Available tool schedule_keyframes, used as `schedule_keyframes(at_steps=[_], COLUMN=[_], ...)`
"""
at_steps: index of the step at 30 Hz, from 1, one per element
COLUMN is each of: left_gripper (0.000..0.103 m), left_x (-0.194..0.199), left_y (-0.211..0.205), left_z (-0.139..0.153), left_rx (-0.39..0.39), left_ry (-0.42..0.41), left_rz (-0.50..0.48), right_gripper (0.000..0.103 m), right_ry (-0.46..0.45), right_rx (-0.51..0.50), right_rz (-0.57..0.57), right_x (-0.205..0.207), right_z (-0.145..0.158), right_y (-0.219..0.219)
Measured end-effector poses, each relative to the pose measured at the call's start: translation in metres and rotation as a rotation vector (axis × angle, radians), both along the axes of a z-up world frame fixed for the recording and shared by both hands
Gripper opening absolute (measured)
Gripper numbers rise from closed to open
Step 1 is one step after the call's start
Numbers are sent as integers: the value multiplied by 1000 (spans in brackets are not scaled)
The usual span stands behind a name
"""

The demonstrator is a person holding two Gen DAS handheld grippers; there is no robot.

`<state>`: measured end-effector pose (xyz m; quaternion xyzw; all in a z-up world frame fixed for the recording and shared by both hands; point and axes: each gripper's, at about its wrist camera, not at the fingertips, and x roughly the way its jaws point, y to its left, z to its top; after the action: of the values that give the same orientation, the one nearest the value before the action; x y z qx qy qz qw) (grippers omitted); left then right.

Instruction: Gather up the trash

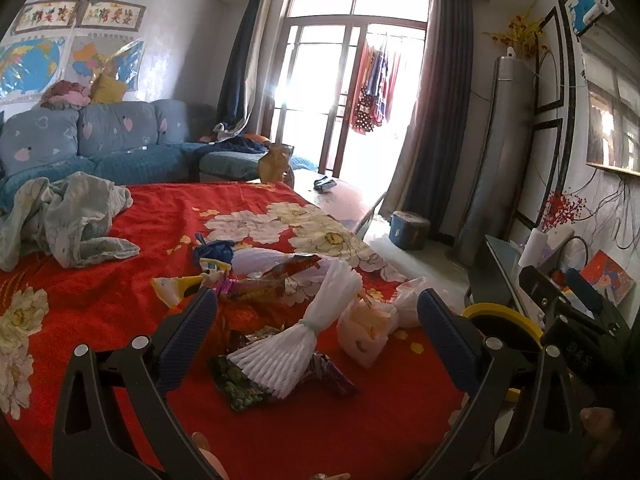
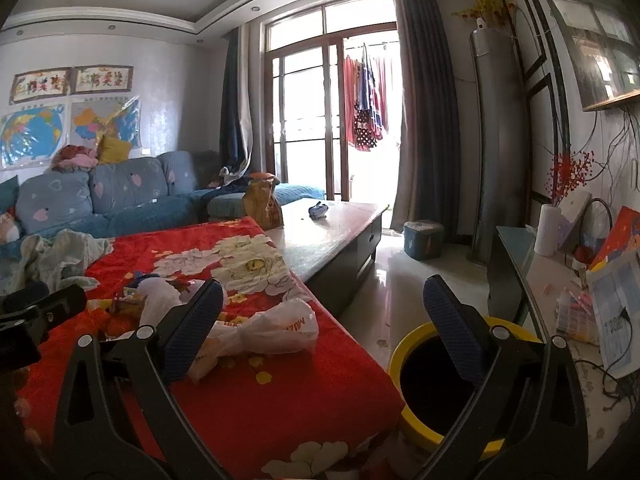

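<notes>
The jaws of the left gripper [image 1: 316, 322] are held wide apart above the red floral cloth [image 1: 100, 312] that covers the near end of the table [image 2: 332, 232], and nothing is gripped between them. Between them in the left wrist view, a white foam fruit net [image 1: 298, 330] tied at its middle is seen lying over dark printed snack wrappers [image 1: 240, 384]. Just beside the net, toward the table's right edge, a knotted white plastic bag [image 1: 366, 332] rests on the cloth. Farther in, more wrappers [image 1: 256, 280], a second white foam net [image 1: 260, 260] and a blue crumpled item [image 1: 216, 250] are scattered in a loose heap. The jaws of the right gripper [image 2: 324, 316] are likewise spread apart and empty, held over the table's near right corner. The knotted white plastic bag is seen just beside the left finger in the right wrist view, touching the cloth. A yellow-rimmed bin [image 2: 404, 356] stands on the floor just beside the table's right edge, its dark opening facing up. A rumpled pale garment [image 1: 68, 216] lies at the cloth's far left side. The bare far end of the table carries a small blue object [image 2: 318, 211] and a brown paper bag [image 2: 262, 204].
</notes>
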<state>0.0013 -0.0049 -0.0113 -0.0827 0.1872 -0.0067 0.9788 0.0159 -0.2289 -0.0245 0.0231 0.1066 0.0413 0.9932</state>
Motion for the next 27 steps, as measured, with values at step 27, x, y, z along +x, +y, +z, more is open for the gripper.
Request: schedule_keyframes(at_steps=[27], left_gripper=[96], left_x=[111], left_y=[6], left_z=[-20], left_rx=[-30], left_ry=[258], left_rz=[-87], right_gripper=[92], right_ry=[295], right_rx=[39], right_rz=[112], right_x=[107], right_z=[-21], right_y=[-30])
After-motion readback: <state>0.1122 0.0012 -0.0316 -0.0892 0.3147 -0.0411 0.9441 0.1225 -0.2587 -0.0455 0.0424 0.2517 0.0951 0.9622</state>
